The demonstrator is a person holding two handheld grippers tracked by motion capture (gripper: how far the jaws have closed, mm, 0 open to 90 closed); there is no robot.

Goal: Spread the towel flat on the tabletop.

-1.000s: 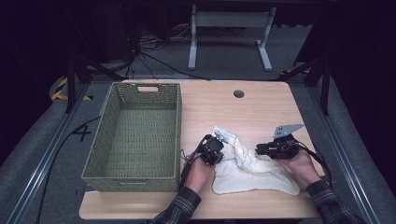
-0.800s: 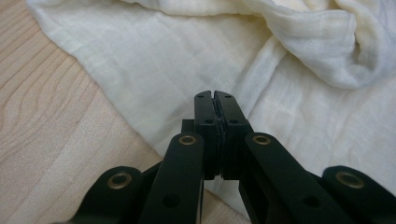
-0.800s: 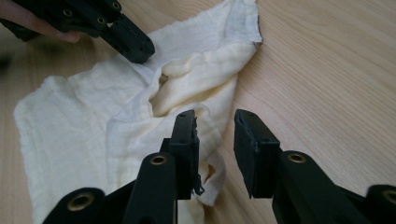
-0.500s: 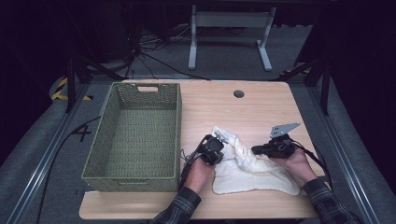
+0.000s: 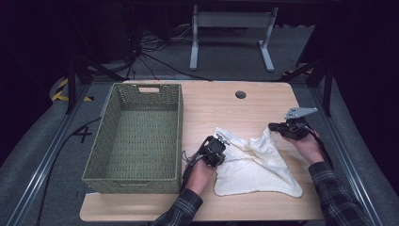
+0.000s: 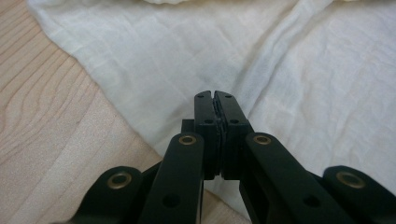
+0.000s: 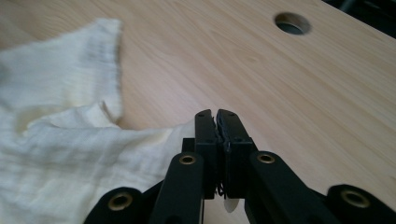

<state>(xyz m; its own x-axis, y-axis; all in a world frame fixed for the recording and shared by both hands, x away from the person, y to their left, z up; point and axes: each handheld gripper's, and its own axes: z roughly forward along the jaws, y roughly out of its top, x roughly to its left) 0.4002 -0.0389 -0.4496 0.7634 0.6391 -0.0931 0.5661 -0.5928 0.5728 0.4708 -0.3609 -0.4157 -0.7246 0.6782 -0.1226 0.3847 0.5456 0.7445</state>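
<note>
Spreading step: left gripper [image 5: 221, 141] clamped the cloth [image 5: 256, 172]; right gripper [image 5: 274, 127], clenched on its corner, stretched it out. Next: lay it flat, I'd guess.

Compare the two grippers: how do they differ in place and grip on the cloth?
The left gripper sits low by the basket, over the cloth; the right gripper is raised at the table's right, pulling a cloth corner taut. Both have shut jaws.
</note>
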